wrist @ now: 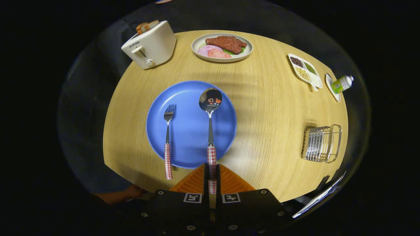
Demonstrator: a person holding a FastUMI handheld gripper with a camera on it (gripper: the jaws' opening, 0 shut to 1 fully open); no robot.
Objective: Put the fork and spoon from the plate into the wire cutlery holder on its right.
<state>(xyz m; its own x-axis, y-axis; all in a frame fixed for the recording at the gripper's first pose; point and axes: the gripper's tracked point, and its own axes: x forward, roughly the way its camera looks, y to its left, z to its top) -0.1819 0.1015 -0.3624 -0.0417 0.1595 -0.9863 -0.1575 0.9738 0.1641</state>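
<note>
Your gripper (212, 178) has its fingers pressed together on the checked handle of the spoon (210, 113), pinching it at the near rim of the plate (190, 131). The spoon runs straight ahead from the fingers, its bowl lying over the far part of the plate. The fork (168, 144) lies to the left of the spoon, roughly parallel to it and apart from it; its tines are on the plate and its handle end sticks out past the near rim onto the table (262, 108).

The holder (322, 143) stands well to the right of the plate, close to the table's right edge. Between plate and holder you have a broad stretch of bare wood. The far things sit well apart from that path: a toaster (150, 44) at far left, a food dish (222, 47) beyond the plate, a divided tray (305, 70) and a bottle (341, 84) at far right. The table's near edge runs just under your fingers.
</note>
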